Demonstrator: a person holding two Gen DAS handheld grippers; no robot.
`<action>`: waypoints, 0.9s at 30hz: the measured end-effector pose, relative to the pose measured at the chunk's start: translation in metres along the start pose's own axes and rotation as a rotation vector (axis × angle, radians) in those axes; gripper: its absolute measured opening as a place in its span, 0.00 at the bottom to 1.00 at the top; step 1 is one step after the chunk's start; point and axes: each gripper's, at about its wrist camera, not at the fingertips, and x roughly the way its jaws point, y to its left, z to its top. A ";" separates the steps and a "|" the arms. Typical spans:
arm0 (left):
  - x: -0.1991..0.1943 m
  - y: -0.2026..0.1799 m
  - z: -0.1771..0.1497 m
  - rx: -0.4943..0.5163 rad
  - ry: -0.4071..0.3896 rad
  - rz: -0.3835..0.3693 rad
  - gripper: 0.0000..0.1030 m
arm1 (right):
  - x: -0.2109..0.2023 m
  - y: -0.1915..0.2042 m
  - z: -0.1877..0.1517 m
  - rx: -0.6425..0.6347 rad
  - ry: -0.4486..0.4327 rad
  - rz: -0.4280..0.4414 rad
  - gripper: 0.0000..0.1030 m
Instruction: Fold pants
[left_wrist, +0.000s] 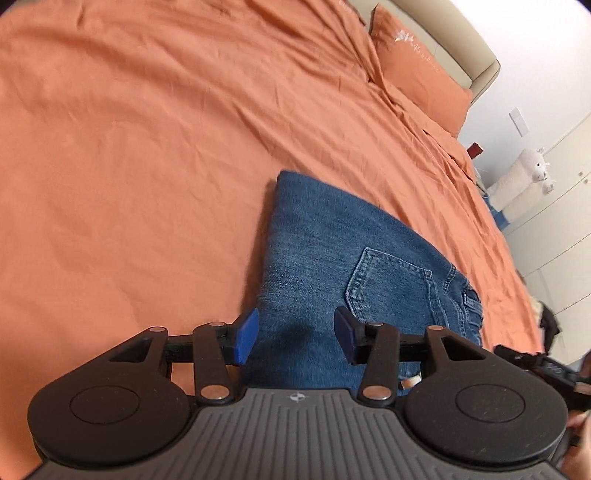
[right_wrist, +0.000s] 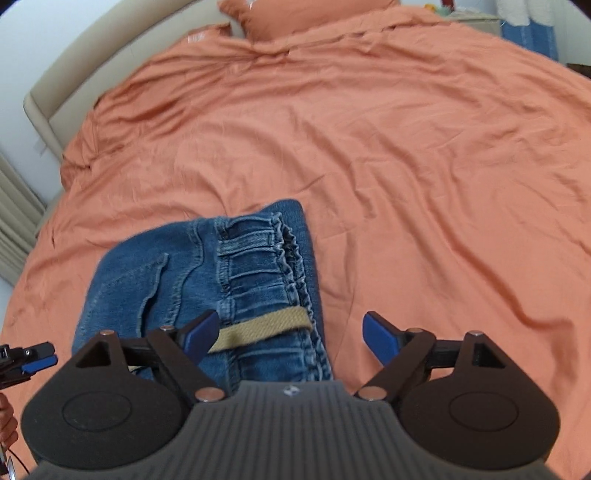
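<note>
Now the folded pants (right_wrist: 236, 280) lie on the orange bedspread (right_wrist: 406, 147), long axis running away from both cameras, waistband rightward, just beneath the unclenched, empty left gripper (left_wrist: 295, 334) and right gripper (right_wrist: 291, 336).

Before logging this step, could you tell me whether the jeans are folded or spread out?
Folded: the jeans lie as a compact stack, waistband on top.

Nothing you can read here.
You get pale embroidery on the orange pillow (left_wrist: 417, 62), too blurred to read, and only a small round emblem, wordless, on each gripper body.
</note>
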 end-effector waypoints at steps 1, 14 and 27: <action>0.005 0.004 0.002 -0.007 0.009 -0.006 0.53 | 0.007 -0.002 0.003 -0.003 0.015 -0.005 0.79; 0.063 0.040 0.027 -0.118 0.109 -0.130 0.57 | 0.071 -0.047 0.026 0.140 0.130 0.221 0.73; 0.074 0.019 0.033 -0.038 0.107 -0.029 0.35 | 0.102 -0.061 0.025 0.258 0.150 0.416 0.39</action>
